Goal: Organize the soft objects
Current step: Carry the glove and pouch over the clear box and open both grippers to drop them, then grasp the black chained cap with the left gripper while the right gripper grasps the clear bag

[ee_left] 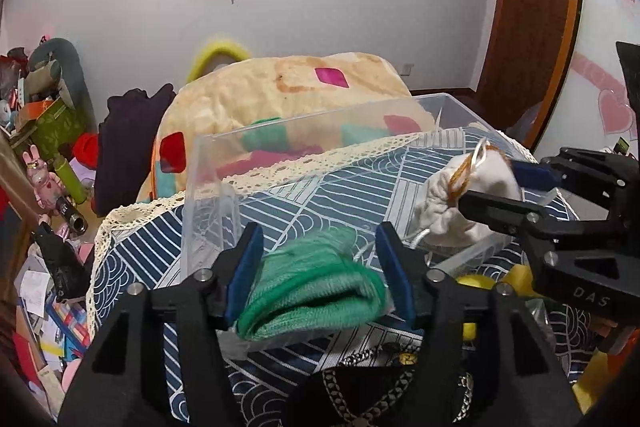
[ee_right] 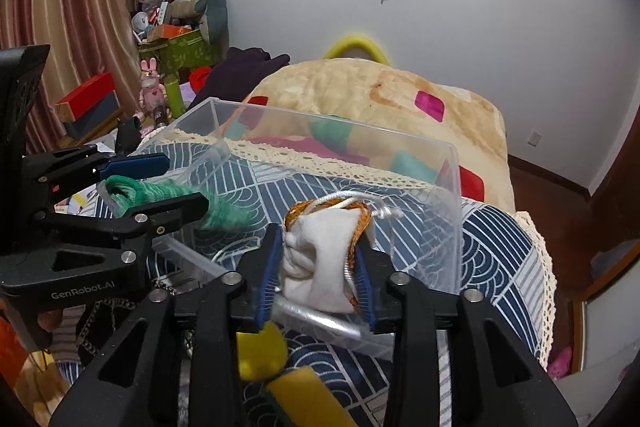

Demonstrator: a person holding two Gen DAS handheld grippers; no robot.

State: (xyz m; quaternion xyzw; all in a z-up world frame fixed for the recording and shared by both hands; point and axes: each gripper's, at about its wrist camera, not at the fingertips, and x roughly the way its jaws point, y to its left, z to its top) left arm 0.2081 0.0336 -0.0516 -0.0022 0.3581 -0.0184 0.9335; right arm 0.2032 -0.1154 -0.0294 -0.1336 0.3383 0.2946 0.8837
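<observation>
A clear plastic bin [ee_left: 280, 143] [ee_right: 448, 195] stands on a blue patterned cloth. My left gripper [ee_left: 320, 239] is shut on a green knitted piece [ee_left: 312, 287], held over the bin's near edge; it also shows in the right wrist view [ee_right: 168, 191]. My right gripper [ee_right: 320, 247] is shut on a white drawstring pouch [ee_right: 320, 259] with orange trim, held over the bin's near wall. In the left wrist view the pouch [ee_left: 452, 203] and right gripper [ee_left: 492, 187] are at the right.
A yellow soft item [ee_right: 260, 347] and a black piece with a chain [ee_left: 360, 387] lie in front of the bin. A cream patterned blanket [ee_left: 280, 91] is piled behind it. Clutter with a pink rabbit toy [ee_right: 152, 87] stands at the left.
</observation>
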